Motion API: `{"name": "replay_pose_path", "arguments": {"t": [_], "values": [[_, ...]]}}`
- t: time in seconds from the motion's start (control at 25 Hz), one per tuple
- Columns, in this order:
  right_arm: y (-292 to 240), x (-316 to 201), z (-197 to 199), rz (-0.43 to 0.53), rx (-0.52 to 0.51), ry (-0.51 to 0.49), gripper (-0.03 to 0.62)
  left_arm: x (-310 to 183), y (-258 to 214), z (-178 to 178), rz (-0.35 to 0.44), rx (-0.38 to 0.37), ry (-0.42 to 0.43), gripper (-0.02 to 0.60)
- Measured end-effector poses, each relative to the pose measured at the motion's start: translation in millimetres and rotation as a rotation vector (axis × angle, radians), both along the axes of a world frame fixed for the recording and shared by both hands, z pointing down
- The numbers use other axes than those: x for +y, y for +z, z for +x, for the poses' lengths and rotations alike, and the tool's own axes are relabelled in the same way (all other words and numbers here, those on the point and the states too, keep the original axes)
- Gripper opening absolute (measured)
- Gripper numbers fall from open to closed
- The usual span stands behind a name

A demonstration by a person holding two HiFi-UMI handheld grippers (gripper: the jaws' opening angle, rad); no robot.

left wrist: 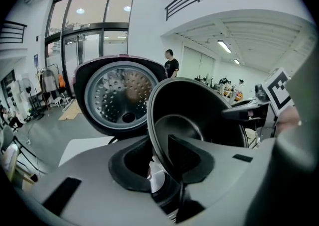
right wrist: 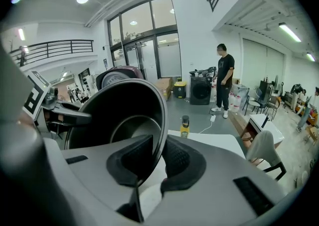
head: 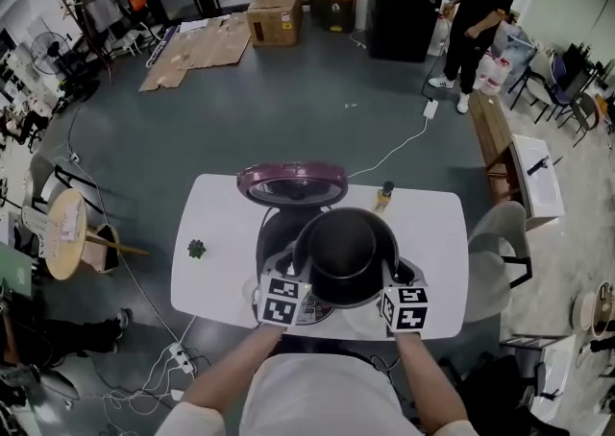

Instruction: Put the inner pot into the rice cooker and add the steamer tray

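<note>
Step one, seating the pot. The inner pot (head: pixel 346 254) is held tilted over the open rice cooker (head: pixel 276 232) on the table (head: pixel 216 232). The left gripper (left wrist: pixel 158 158) and right gripper (right wrist: pixel 157 158) each have their jaws clamped on its rim. Next, the pot probably needs levelling, centring and lowering.

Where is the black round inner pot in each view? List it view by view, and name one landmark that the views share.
Head view: the black round inner pot is at centre, just below the middle.
Left gripper view: the pot fills centre to right, tilted, its opening facing the camera.
Right gripper view: the pot is centre-left, opening facing the camera.
Shared landmark: the maroon open rice cooker lid, behind the pot in all three.
</note>
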State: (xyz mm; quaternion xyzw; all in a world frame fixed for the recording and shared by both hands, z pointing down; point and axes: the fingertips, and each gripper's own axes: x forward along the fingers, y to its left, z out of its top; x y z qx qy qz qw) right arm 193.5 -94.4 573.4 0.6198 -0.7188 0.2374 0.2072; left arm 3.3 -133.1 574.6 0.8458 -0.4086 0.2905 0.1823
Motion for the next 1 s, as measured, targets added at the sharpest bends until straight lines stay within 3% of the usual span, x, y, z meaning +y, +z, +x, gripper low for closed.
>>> {"name": "replay_pose_path", "arguments": {"t": [0.72,1.0], "values": [[20,-25,-86,-0.040,0.005,-0.108,0.071,-2,20,-90,-0.036,-0.023,-0.122,0.114],[37,-35,-110,-0.066,0.011,-0.137,0.074,-9,38,-113,-0.063,-0.021,-0.115,0.118]]}}
